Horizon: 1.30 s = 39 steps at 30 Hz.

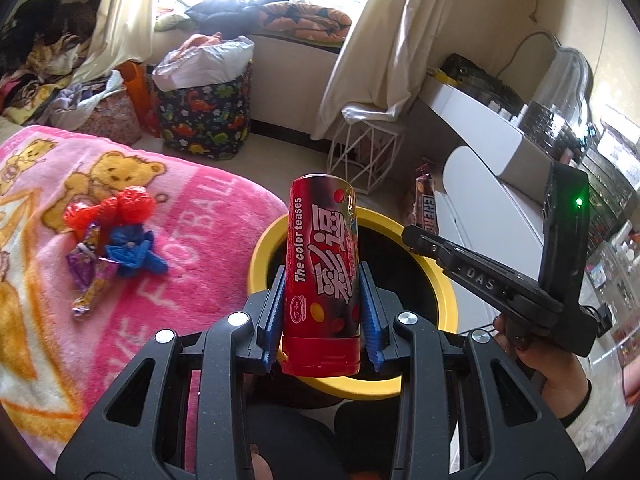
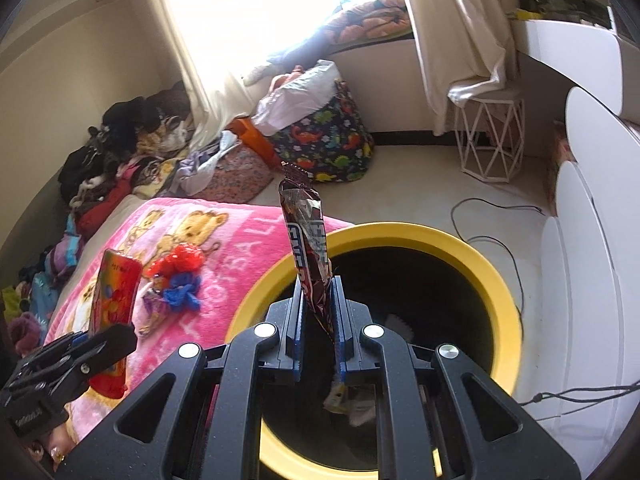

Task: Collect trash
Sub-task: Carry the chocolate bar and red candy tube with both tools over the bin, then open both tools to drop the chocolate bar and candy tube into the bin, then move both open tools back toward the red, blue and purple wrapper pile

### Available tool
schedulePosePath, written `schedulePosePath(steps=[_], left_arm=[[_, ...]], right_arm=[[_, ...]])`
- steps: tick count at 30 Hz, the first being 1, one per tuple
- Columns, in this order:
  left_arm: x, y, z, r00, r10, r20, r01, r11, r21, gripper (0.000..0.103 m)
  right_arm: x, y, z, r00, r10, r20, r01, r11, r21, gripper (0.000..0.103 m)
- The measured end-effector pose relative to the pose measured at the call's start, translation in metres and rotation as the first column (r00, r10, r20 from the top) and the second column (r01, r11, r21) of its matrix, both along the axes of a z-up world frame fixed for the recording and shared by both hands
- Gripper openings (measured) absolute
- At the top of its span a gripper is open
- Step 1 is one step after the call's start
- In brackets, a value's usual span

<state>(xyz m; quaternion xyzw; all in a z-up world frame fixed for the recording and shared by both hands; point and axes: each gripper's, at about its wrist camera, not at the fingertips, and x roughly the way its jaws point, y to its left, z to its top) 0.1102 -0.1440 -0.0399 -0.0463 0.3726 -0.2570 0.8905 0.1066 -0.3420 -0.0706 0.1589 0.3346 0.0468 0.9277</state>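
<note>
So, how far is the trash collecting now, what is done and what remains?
Done: some scraps already lie inside the yellow-rimmed bin. In hand: the left claw grips a red candy tube and the right claw pinches a brown snack wrapper, both at the bin's mouth, not yet dropped. Left: red, blue and purple candy wrappers on the pink blanket.
</note>
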Motion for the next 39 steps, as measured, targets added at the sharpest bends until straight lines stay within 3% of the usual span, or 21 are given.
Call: schedulePosePath(steps=[18,22,24,26,31,35,39], left_arm=[[0.026,-0.049,-0.037,0.993,-0.106,-0.06,0.109,0.993,0.042,0.027],[0.035,-0.056,-0.042,0.99,-0.117,-0.072,0.122,0.991,0.058,0.027],[0.039,-0.056,-0.044,0.99,-0.11,-0.084,0.114,0.992,0.053,0.034],[0.039,-0.052,-0.043,0.993,-0.095,-0.074,0.099,0.994,0.051,0.058],[0.033,-0.039,-0.032,0.998,-0.06,-0.02,0.06,0.998,0.027,0.085],[0.03,-0.024,-0.024,1.0,-0.01,0.014,0.01,1.0,0.019,0.092],[0.029,-0.002,-0.015,0.997,0.055,0.045,-0.056,0.998,0.011,0.092]], right_arm=[[0.0,-0.038,-0.028,0.992,-0.091,-0.083,0.094,0.995,0.032,0.015],[0.0,-0.043,-0.031,0.99,-0.102,-0.094,0.107,0.993,0.047,0.031],[0.0,-0.046,-0.032,0.989,-0.11,-0.096,0.116,0.992,0.058,0.039],[0.0,-0.047,-0.031,0.989,-0.113,-0.094,0.118,0.991,0.057,0.04],[0.0,-0.048,-0.028,0.989,-0.115,-0.089,0.12,0.991,0.054,0.046],[-0.001,-0.042,-0.021,0.992,-0.108,-0.068,0.111,0.993,0.042,0.055],[-0.003,-0.033,-0.012,0.994,-0.103,-0.042,0.104,0.994,0.031,0.063]])
